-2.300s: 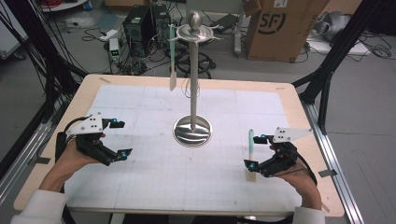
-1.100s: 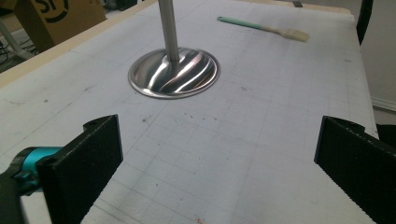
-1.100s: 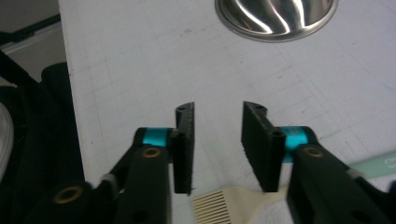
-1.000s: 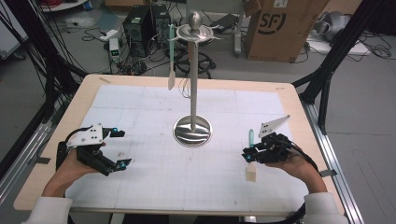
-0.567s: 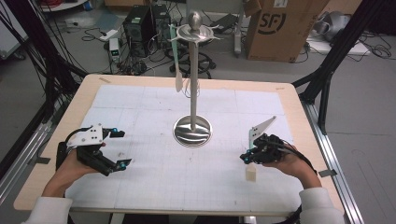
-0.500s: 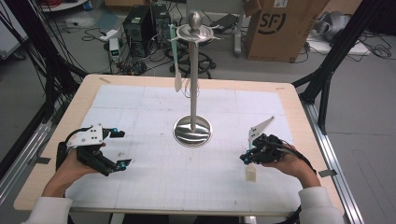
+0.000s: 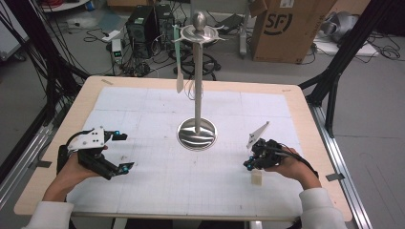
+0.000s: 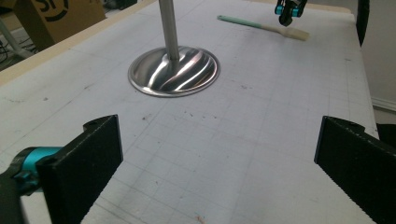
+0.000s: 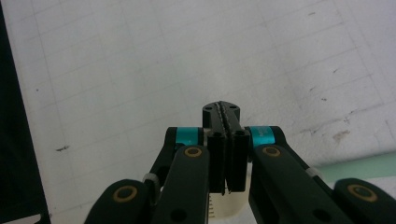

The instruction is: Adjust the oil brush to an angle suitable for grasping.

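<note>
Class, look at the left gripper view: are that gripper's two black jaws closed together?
No: the left gripper has its jaws standing far apart, with bare gridded mat between them.

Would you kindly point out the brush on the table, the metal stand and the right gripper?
brush [image 8: 280, 29], left gripper view, its pale handle.
metal stand [image 7: 197, 135], high view, its round base.
right gripper [image 9: 226, 116], right gripper view, its closed tips.

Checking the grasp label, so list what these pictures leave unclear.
Right gripper view: the shut right claw covers the middle of the spatula; a pinch cannot be confirmed.
High view: the right hand hides the spatula's handle.
Left gripper view: the top edge cuts off the stand.
</note>
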The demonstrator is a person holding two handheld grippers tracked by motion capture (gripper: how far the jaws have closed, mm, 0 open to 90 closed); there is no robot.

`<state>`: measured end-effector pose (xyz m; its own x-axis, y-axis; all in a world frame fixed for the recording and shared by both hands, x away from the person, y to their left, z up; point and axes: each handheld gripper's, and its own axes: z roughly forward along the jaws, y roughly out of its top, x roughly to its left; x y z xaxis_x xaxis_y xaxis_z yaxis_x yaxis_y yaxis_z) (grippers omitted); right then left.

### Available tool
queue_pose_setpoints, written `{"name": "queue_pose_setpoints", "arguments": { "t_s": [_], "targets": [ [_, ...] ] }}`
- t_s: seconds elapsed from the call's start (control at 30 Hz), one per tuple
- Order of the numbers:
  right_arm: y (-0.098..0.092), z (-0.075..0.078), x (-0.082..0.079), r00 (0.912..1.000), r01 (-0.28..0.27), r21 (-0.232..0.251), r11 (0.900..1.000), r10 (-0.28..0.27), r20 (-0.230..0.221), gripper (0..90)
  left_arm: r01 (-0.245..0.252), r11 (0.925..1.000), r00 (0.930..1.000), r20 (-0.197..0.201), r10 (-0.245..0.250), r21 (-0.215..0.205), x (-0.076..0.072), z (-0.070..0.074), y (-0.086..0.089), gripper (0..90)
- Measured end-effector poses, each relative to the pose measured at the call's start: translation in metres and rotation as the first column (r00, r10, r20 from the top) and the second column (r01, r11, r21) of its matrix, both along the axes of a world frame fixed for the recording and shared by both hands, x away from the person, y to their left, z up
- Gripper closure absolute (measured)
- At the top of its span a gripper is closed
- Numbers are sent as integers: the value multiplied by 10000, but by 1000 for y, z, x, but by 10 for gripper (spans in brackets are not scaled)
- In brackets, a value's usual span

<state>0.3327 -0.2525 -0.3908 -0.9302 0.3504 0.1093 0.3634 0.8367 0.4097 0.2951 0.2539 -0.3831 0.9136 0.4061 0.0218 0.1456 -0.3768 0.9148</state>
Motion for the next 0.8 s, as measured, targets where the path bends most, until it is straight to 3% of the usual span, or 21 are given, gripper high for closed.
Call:
{"name": "queue_pose_setpoints", "arguments": {
  "t_s": [0.67, 0.8],
  "targets": [
    [-4, -17, 6, 9998, 89, -988, 9951, -104, -150, 892, -16, 10000, 10000, 12, 16, 32, 0, 0, 0, 17],
    [-7, -17, 5, 9997, 152, -997, 9949, -171, -181, 892, -20, 10000, 10000, -23, 20, 48, 0, 0, -1, 17]
  ]
}}
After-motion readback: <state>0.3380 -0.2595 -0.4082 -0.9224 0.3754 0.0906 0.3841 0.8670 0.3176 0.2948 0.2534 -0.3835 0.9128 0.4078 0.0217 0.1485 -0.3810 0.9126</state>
